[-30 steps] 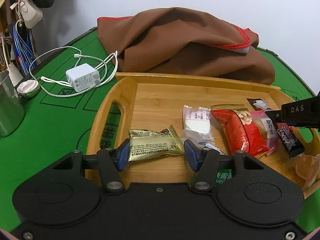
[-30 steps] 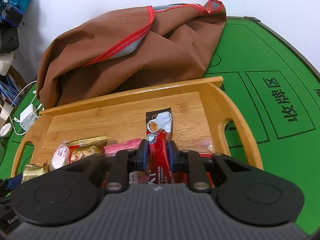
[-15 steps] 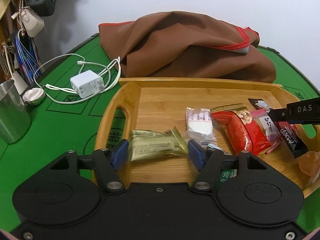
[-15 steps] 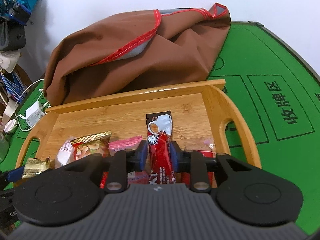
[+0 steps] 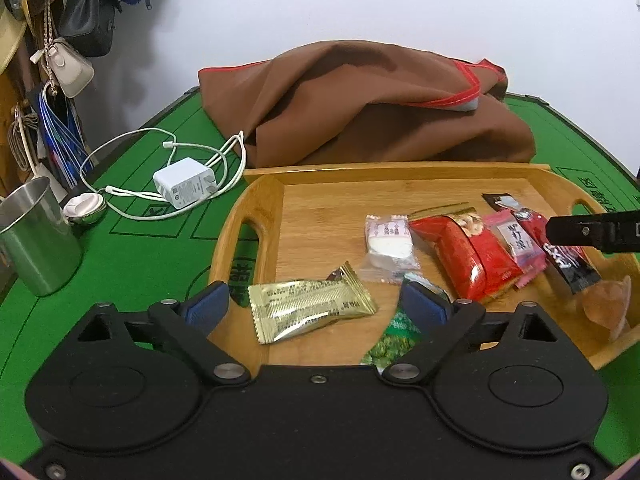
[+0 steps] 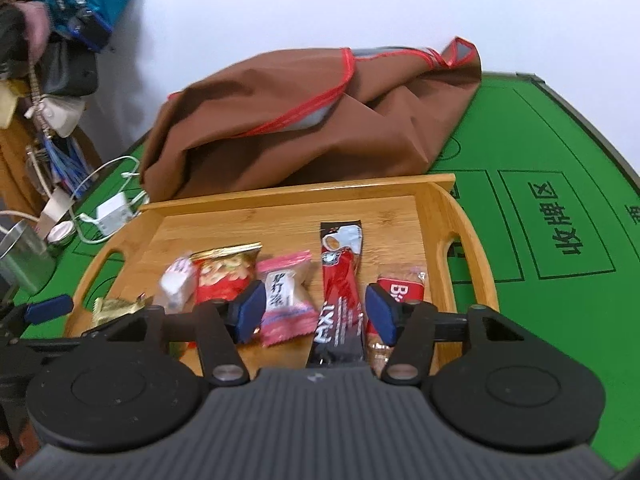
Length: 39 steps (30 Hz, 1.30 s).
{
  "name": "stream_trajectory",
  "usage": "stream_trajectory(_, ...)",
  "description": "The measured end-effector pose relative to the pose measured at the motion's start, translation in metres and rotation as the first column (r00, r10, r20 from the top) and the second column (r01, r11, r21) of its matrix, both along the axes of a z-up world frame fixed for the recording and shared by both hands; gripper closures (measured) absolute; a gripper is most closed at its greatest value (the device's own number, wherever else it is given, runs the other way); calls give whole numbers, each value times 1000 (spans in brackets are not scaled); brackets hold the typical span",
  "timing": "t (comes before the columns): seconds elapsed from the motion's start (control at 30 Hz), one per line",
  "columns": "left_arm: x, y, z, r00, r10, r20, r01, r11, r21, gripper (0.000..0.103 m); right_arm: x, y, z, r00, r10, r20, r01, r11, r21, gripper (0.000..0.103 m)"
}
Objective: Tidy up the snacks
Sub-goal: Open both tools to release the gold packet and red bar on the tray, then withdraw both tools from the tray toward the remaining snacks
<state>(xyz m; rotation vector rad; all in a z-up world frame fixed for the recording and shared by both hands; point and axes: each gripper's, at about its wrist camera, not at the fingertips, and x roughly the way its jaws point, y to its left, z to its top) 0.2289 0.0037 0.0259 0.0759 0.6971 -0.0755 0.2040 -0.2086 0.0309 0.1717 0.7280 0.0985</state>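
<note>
Far left on the green table (image 5: 132, 248): steel cup (image 5: 38, 236), then white charger (image 5: 185, 186) with looped cable. Behind, a brown cloth (image 5: 372, 108) heaped against the back rim of the wooden tray (image 5: 256, 200).

In the tray, from the left: gold packet (image 5: 310, 306) lying flat near the left handle, between the blue pads of the left tongs (image 5: 316, 306), touched by neither pad. Left tongs spread wide, jaws just opened further, gripping nothing. Just right of it, a green packet (image 5: 394, 342) partly under the right pad. Next, a clear-wrapped white sweet (image 5: 388, 246), a red bag (image 5: 472, 256), a pink packet (image 5: 518, 246) overlapping it, then a long red-and-black stick (image 5: 568, 264).

In the right wrist view: the stick (image 6: 340, 280) lying lengthwise between the pads of the right tongs (image 6: 316, 314), clear of both; pink packet (image 6: 286, 300) beside the left pad. Right tongs parted, jaws just opened further, holding nothing. Beyond the right pad, a red biscuit pack (image 6: 402, 286) near the tray's right handle (image 6: 460, 248).
</note>
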Motion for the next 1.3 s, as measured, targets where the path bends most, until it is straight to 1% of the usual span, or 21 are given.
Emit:
stream_trajectory(0.2, -23, 3, 3, 1000, -13, 17, 13, 1000, 14, 5, -27, 6, 3, 997, 70, 25, -70, 997, -19, 24)
stream_trajectory(0.3, -37, 6, 5, 999, -19, 28, 19, 1000, 10, 4, -39, 10, 3, 994, 105, 28, -105, 994, -25, 20)
stream_trajectory(0.5, -67, 12, 6, 999, -36, 38, 36, 999, -7, 2, -63, 16, 2, 986, 162, 45, -161, 986, -39, 16)
stream_trajectory(0.8, -113, 24, 5, 996, -43, 76, 44, 999, -13, 1, -91, 20, -2, 974, 220, 45, -219, 975, -28, 14)
stream_trajectory(0.93, -129, 31, 4, 996, -35, 87, 36, 999, -15, 0, -100, 23, -8, 970, 241, 32, -240, 970, -25, 14)
stream_trajectory(1.17, -152, 41, -4, 997, -29, 76, 31, 999, -27, 0, -112, 33, -24, 964, 266, 1, -265, 963, -54, 14)
stream_trajectory(1.3, -163, 44, -9, 997, -25, 73, 27, 999, -20, 0, -115, 37, -31, 961, 276, -18, -276, 959, -64, 14)
